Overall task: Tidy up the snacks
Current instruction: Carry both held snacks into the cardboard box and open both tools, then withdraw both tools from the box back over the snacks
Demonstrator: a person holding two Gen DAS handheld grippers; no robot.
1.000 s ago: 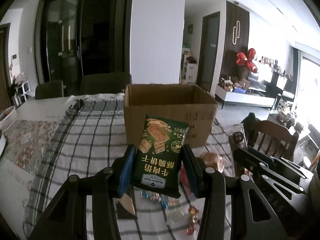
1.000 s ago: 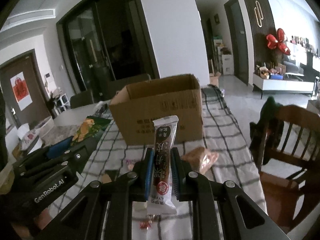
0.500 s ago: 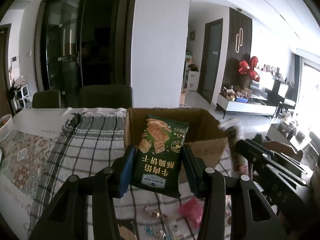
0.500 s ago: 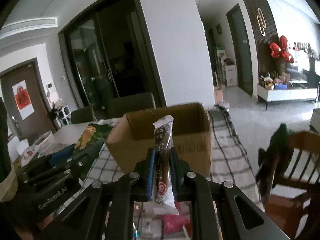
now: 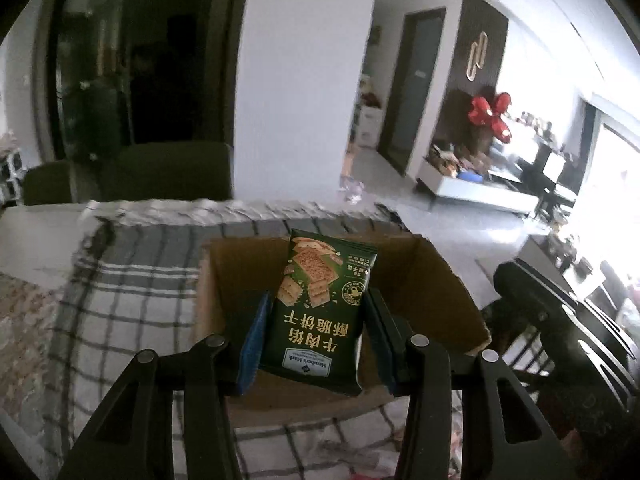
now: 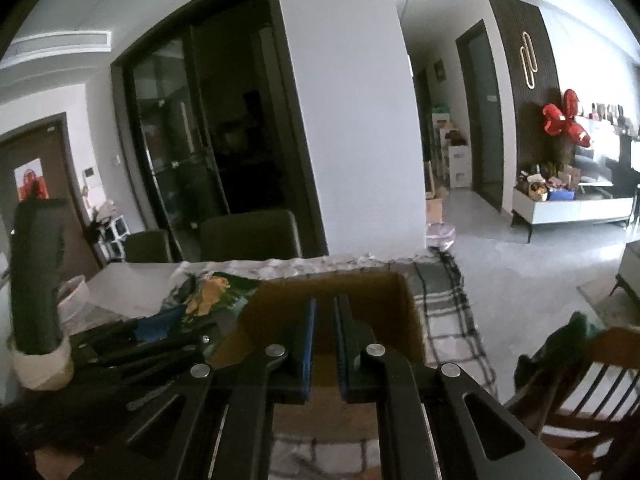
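Observation:
My left gripper [image 5: 318, 304] is shut on a green cracker packet [image 5: 320, 312] and holds it upright over the open cardboard box [image 5: 448, 280]. My right gripper [image 6: 325, 304] is over the same box [image 6: 404, 312]; its jaws stand slightly apart with nothing between them. The white snack bar it held is out of sight. The left gripper and its green packet [image 6: 212, 298] show at the left of the right wrist view. The right gripper's body [image 5: 560, 320] shows at the right of the left wrist view.
The box stands on a checked cloth [image 5: 132, 272] over the table. Loose wrapped sweets [image 5: 396, 436] lie on the cloth in front of the box. Dark chairs [image 6: 248, 236] stand at the far side, a wooden chair [image 6: 584, 368] at the right.
Both grippers rose and moved forward over the box. The white snack bar has left the right gripper, whose jaws now stand slightly apart. The left still grips the green packet.

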